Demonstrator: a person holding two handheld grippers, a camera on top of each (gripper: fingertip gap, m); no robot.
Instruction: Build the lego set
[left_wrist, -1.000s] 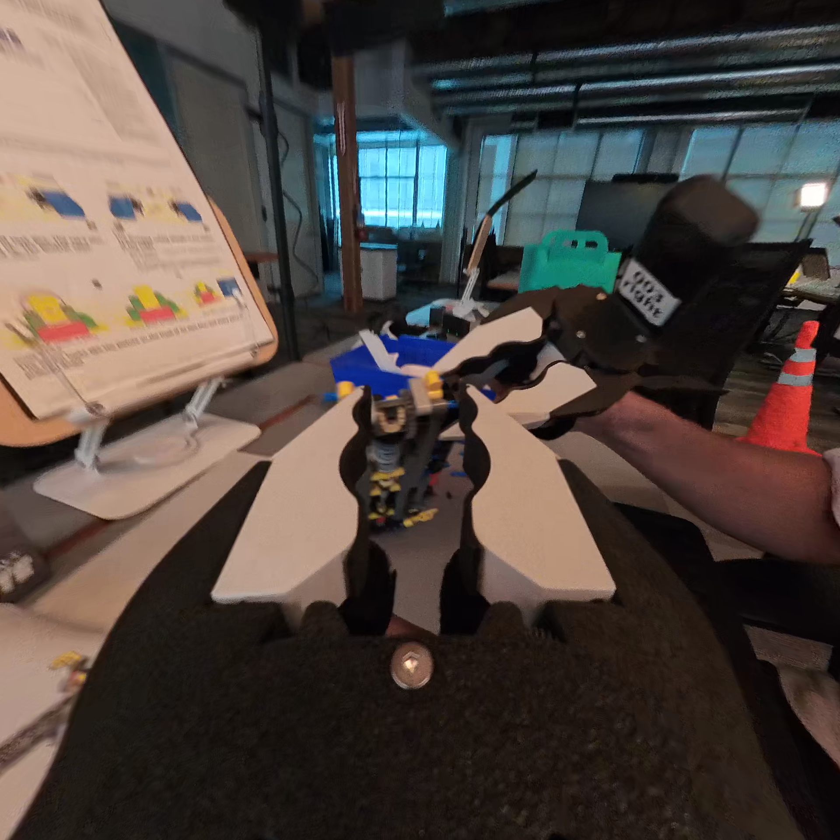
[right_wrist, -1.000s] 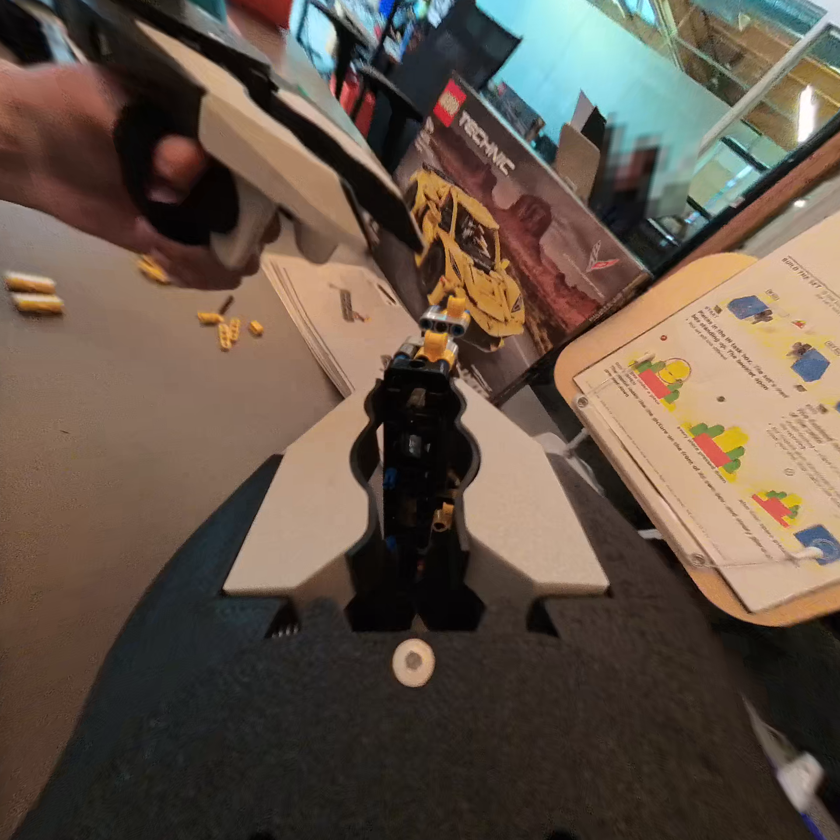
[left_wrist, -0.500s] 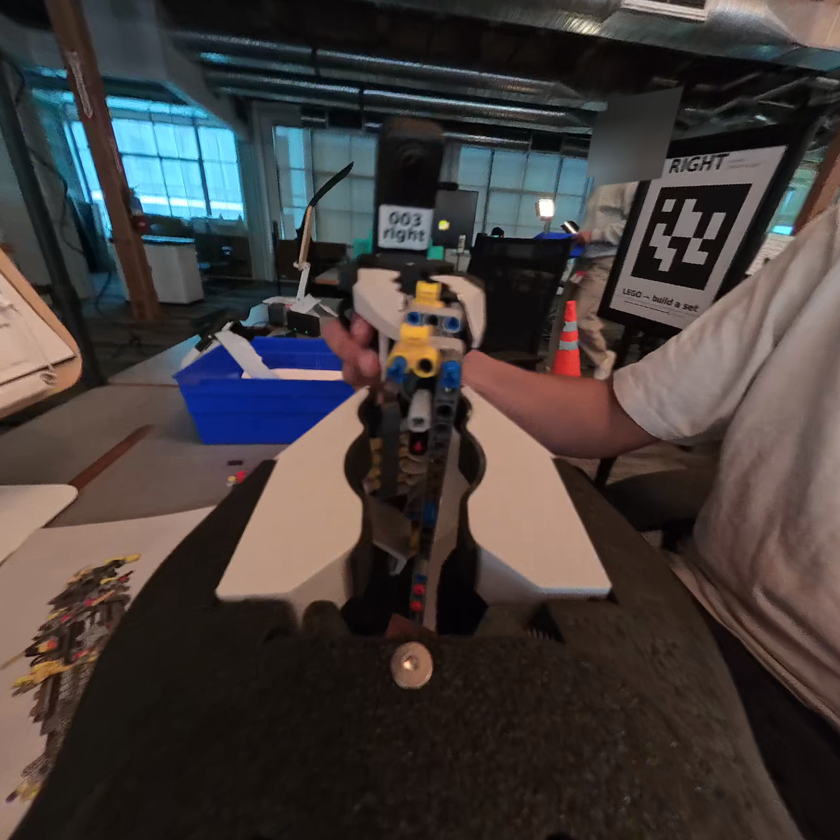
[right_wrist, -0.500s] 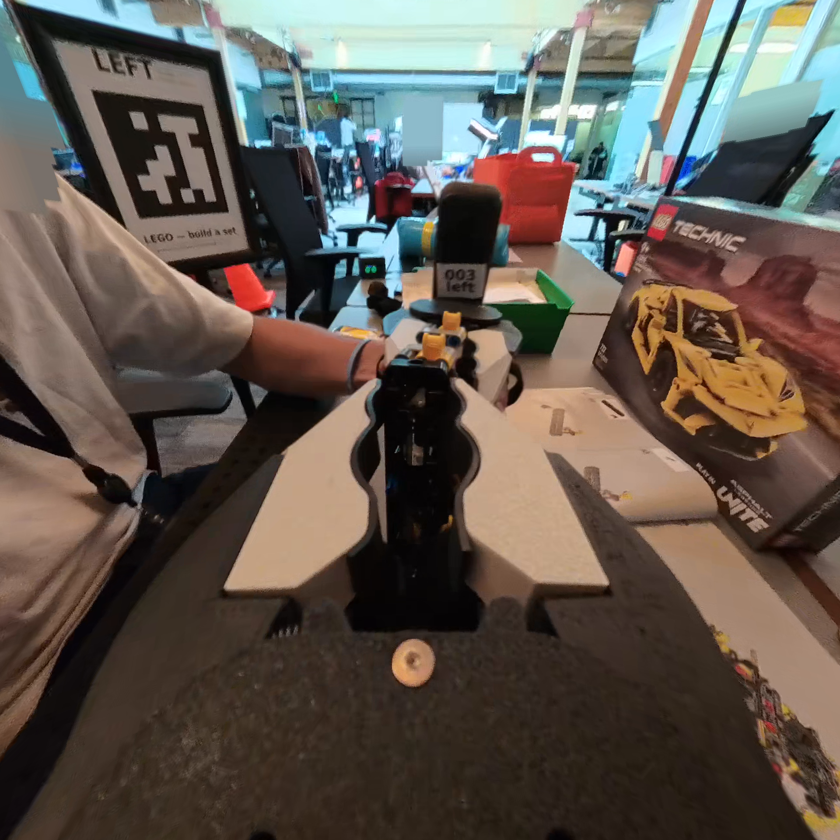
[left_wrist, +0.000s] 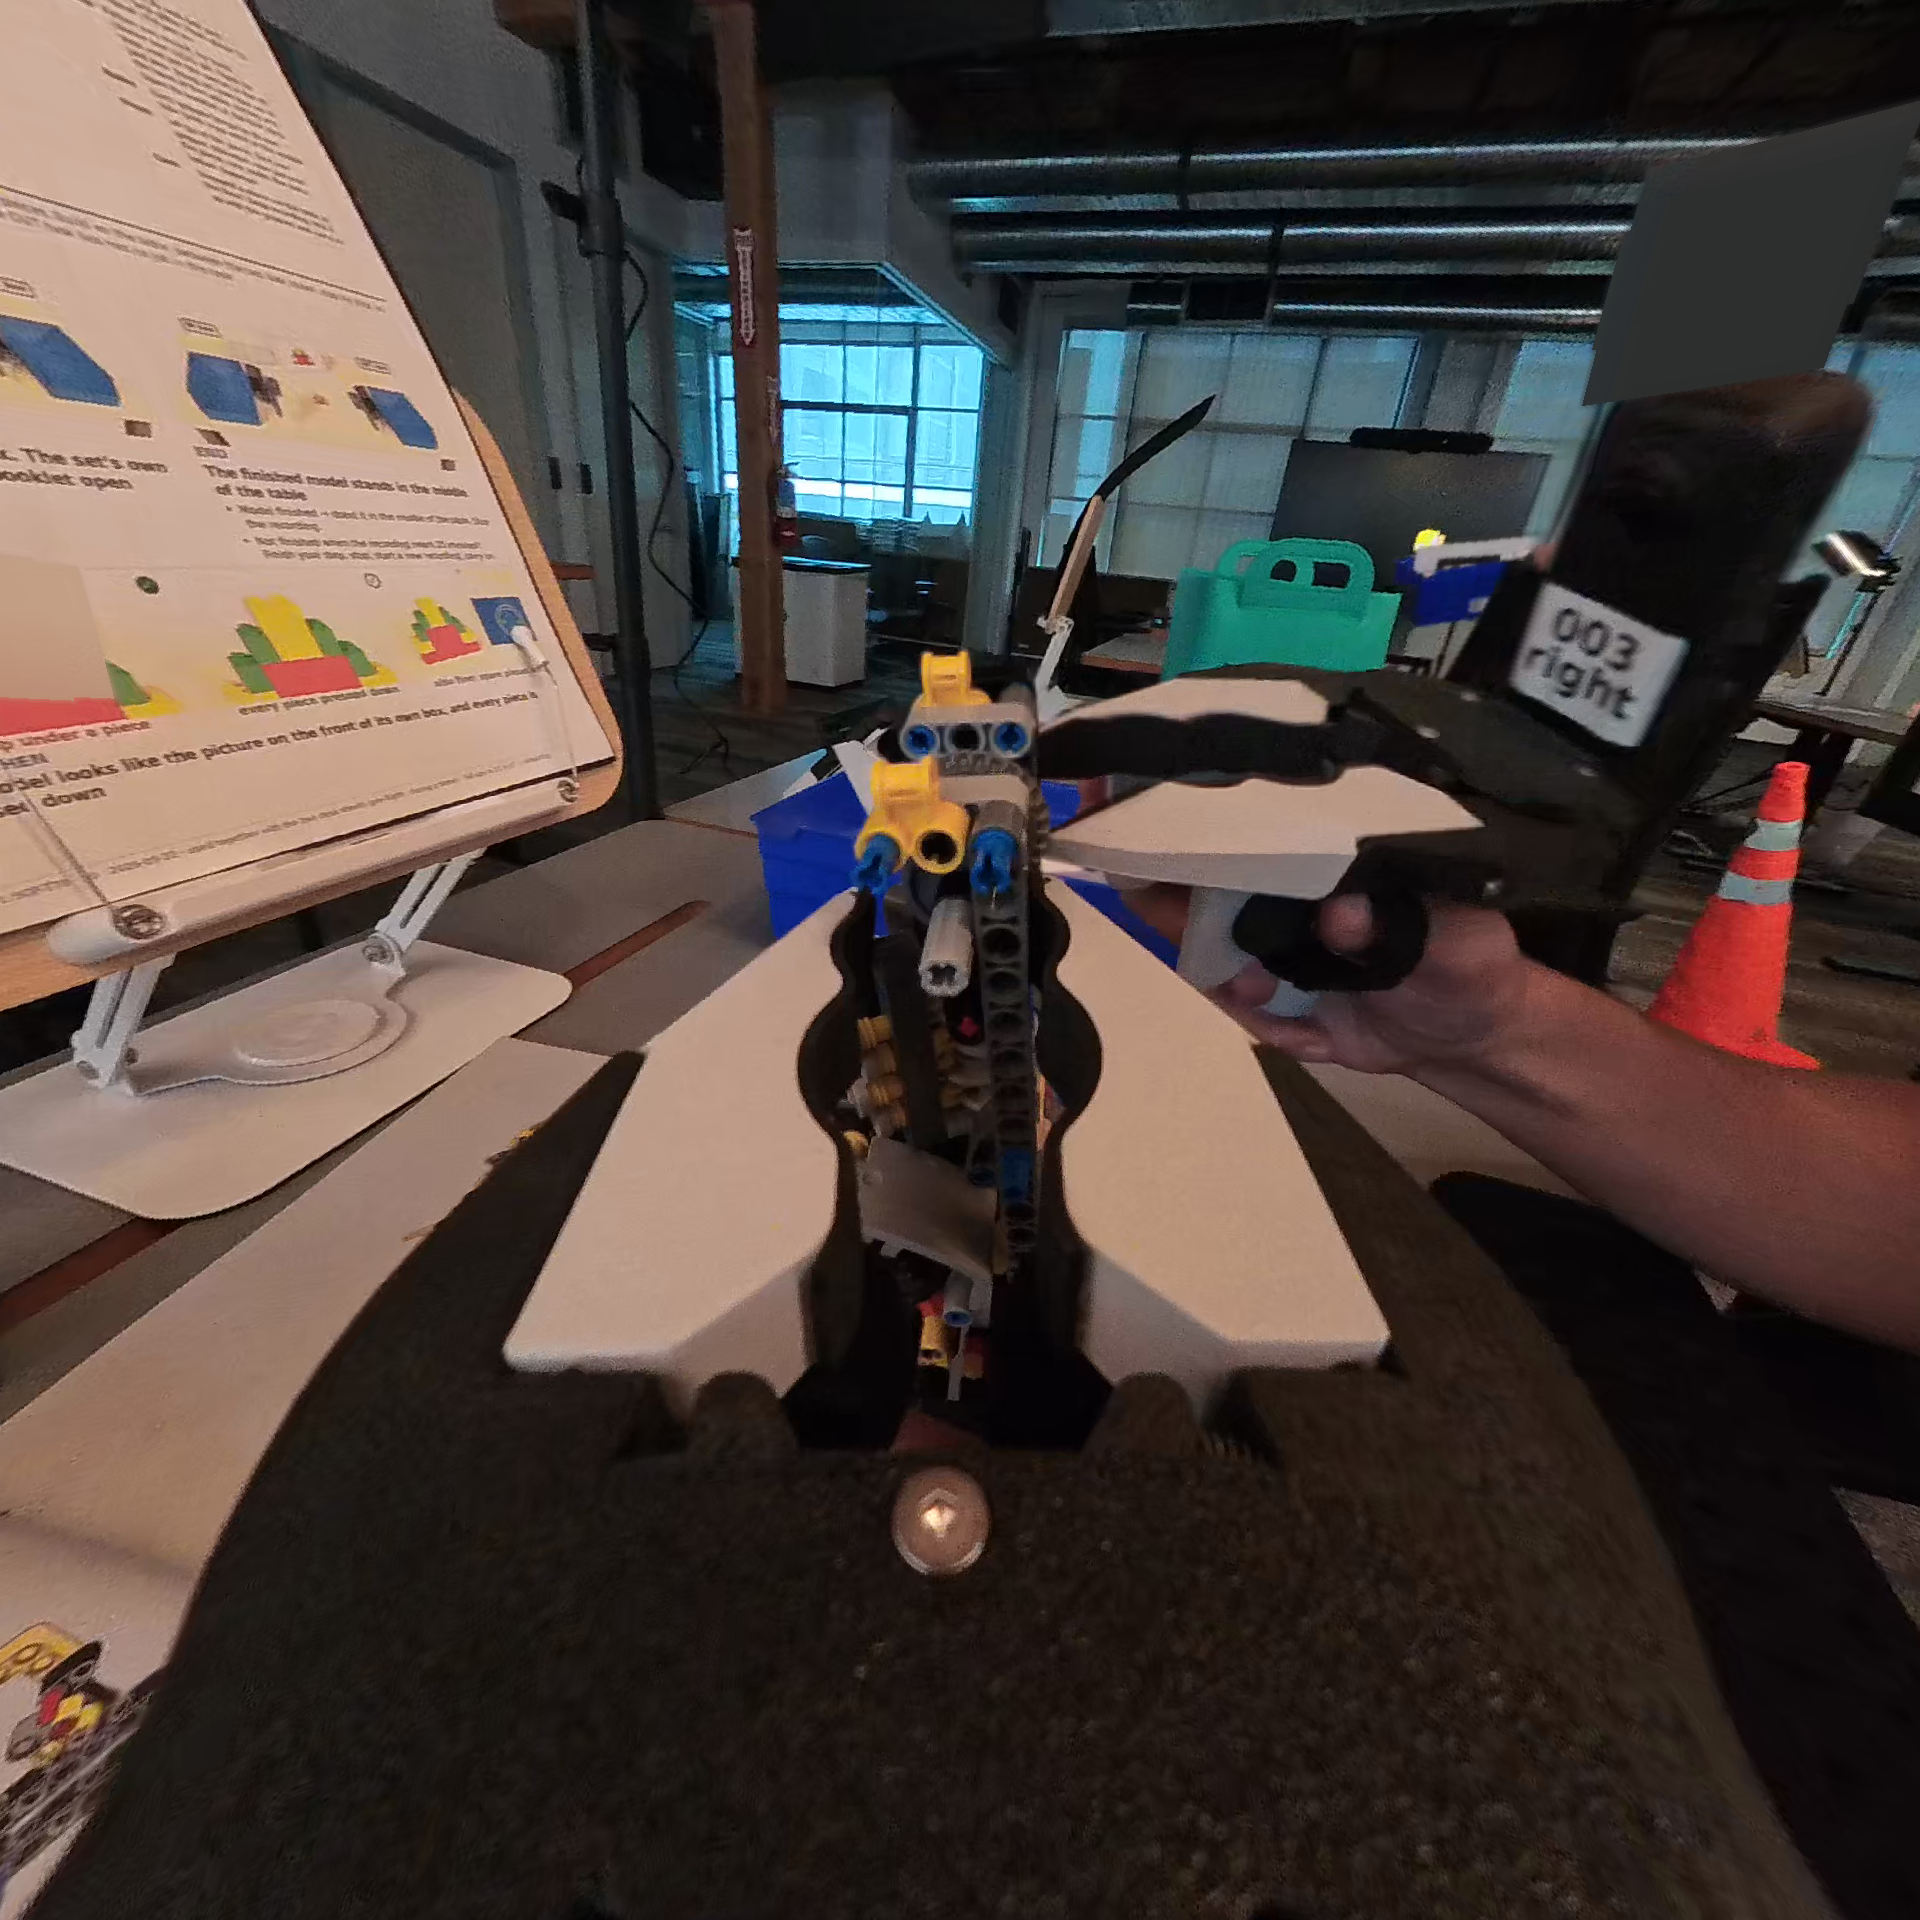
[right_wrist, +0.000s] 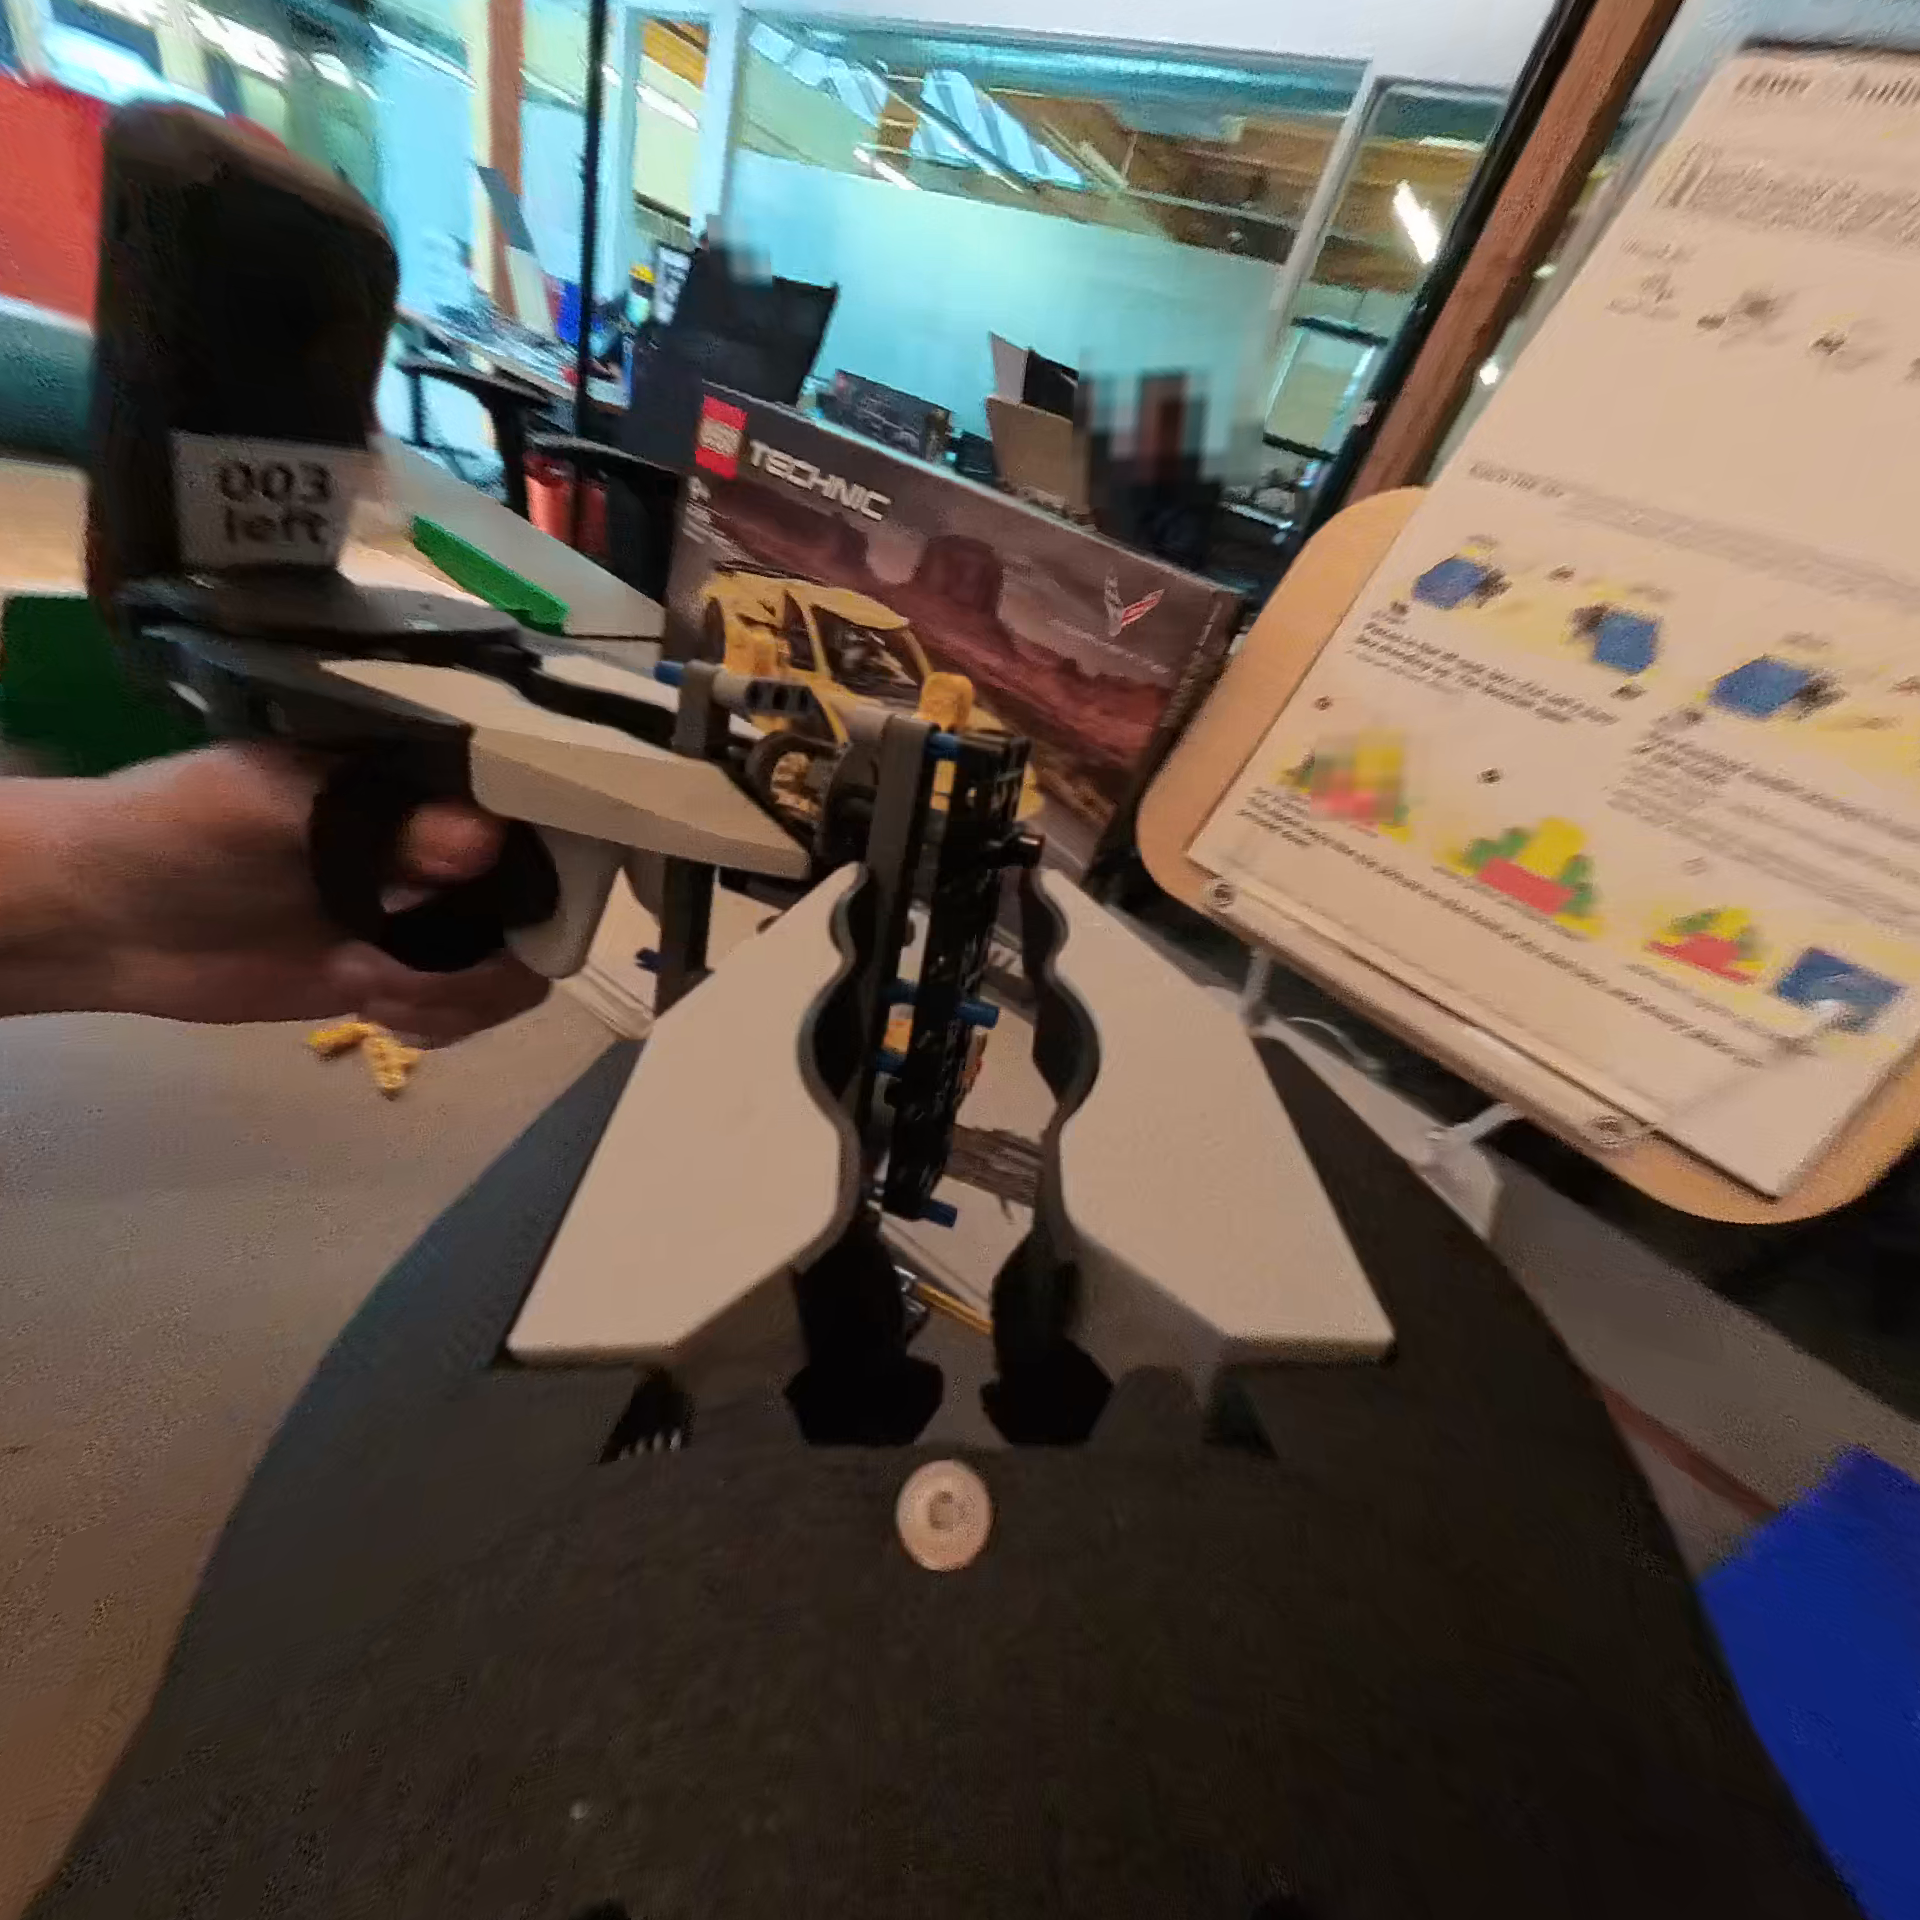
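The left gripper (left_wrist: 940, 914), white-fingered with black wavy pads, is clamped on a partly built lego assembly (left_wrist: 951, 997) of grey and black beams, yellow connectors and blue pins. The assembly is held up off the grey table (left_wrist: 613, 883), and its yellow and grey end sticks out past the fingertips.

The right gripper (right_wrist: 940, 894) comes in from the side. In the right wrist view its fingers (right_wrist: 717, 1122) stand apart, with the black beam end of the assembly (right_wrist: 951, 987) between them, close against the left finger and clear of the right one. In the left wrist view the tips of this gripper (left_wrist: 1049, 779) sit at the top right of the assembly; whether they touch it cannot be told. A hand (left_wrist: 1382, 997) holds its black trigger grip.

At the table's left edge in the left wrist view, a printed instruction sheet on a tilted wooden board (left_wrist: 260, 520) stands on a white metal stand (left_wrist: 260, 1049). A blue plastic bin (left_wrist: 810, 852) sits behind the assembly at the far edge. An orange traffic cone (left_wrist: 1745, 925) stands on the floor beyond. In the right wrist view, a lego set box showing a yellow car (right_wrist: 935, 644) stands upright on the table behind the grippers, and a few small yellow pieces (right_wrist: 369, 1044) lie loose on the table under the hand (right_wrist: 239, 894) holding the left gripper (right_wrist: 727, 779).
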